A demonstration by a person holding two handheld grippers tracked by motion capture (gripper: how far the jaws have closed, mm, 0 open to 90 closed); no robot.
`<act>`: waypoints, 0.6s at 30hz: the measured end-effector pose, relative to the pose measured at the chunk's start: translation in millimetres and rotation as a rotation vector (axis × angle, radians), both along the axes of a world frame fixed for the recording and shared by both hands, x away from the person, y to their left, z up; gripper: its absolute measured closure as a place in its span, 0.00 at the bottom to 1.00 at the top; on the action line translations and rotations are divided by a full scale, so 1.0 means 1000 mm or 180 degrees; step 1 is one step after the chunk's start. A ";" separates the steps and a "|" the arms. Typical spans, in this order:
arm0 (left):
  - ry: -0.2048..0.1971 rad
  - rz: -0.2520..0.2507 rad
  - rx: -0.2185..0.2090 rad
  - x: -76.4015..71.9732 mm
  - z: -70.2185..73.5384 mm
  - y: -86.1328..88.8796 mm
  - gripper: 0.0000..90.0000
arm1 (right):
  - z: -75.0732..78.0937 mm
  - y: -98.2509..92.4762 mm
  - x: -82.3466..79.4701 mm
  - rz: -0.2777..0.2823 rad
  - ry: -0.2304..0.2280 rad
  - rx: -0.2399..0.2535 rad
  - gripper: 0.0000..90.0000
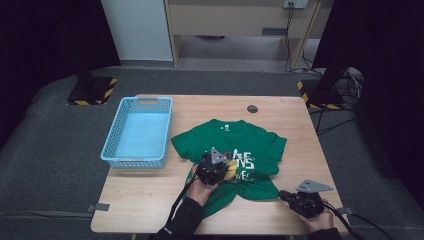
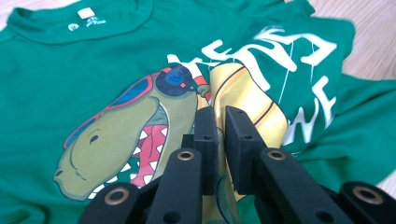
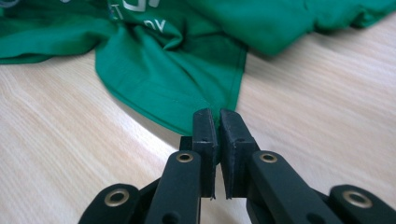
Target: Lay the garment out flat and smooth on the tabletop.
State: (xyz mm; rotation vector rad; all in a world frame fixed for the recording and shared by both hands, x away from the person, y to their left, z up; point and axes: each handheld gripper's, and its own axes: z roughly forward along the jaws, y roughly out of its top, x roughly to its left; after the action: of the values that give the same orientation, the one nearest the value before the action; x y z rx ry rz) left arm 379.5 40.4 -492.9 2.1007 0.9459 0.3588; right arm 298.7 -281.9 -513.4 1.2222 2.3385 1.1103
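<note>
A green T-shirt (image 1: 231,139) with a dinosaur print lies crumpled on the wooden table (image 1: 145,192), collar toward the far side. In the left gripper view the T-shirt (image 2: 70,70) shows the dinosaur in sunglasses and white lettering. My left gripper (image 1: 226,169) sits over the print, and the left gripper (image 2: 219,113) is shut on a raised fold of the yellow printed cloth. My right gripper (image 1: 284,195) is at the shirt's near right corner. In the right gripper view the right gripper (image 3: 218,115) is shut on the hem corner of the T-shirt (image 3: 177,65), low over the wood.
A light blue plastic basket (image 1: 111,150) stands on the table's left side, holding nothing. A small dark round disc (image 1: 252,108) marks the far edge. Bare wood lies at the near left and along the right side. Dark stands and cables sit on the floor beyond.
</note>
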 end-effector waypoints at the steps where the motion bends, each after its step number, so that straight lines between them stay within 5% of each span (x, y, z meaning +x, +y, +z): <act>1: 0.0006 0.0001 0.0009 0.000 -0.001 0.000 0.92 | -0.001 -0.003 -0.002 -0.0018 0.0016 0.0008 0.95; 9: 0.0014 -0.0002 0.0011 0.001 -0.004 0.000 0.93 | -0.006 -0.010 -0.004 -0.0120 0.0050 -0.0118 0.95; 18: 0.0036 0.0007 0.0063 0.004 -0.006 -0.003 0.94 | -0.009 -0.033 -0.012 -0.0311 0.0145 -0.0048 0.95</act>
State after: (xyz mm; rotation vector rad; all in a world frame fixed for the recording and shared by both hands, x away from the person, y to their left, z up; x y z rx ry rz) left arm 383.3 37.4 -499.1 2.1218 0.9550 0.3589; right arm 287.1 -315.0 -522.7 1.3542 2.2887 1.0415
